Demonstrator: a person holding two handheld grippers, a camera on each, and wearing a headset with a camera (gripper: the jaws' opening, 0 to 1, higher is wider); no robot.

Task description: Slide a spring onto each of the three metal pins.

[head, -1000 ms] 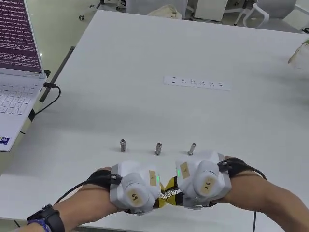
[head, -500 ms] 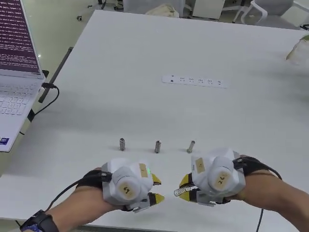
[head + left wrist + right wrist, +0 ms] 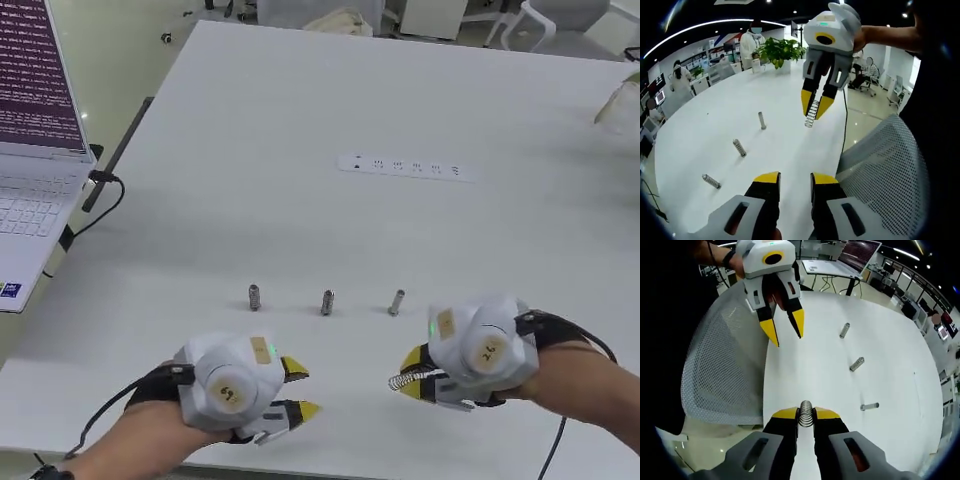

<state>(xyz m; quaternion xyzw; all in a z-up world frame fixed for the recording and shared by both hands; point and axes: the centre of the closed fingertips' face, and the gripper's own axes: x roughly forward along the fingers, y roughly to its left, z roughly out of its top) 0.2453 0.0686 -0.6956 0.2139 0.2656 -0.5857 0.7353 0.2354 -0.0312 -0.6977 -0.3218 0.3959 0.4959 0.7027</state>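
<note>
I work on the white table (image 3: 300, 150) and place everything from the bare pin (image 3: 397, 302), the rightmost of three standing in a row. My left gripper (image 3: 305, 388) hangs on my side of it and well to the left, jaws apart and empty. My right gripper (image 3: 410, 372) sits near it, also on my side, pinched on the spring (image 3: 402, 379), which juts from the tips. Left of it, the middle pin (image 3: 327, 303) and far-left pin (image 3: 254, 297) each wear a coil. I judge the spring light, bendy and liable to squirt out. A gentle hold near one end should keep the bore free.
</note>
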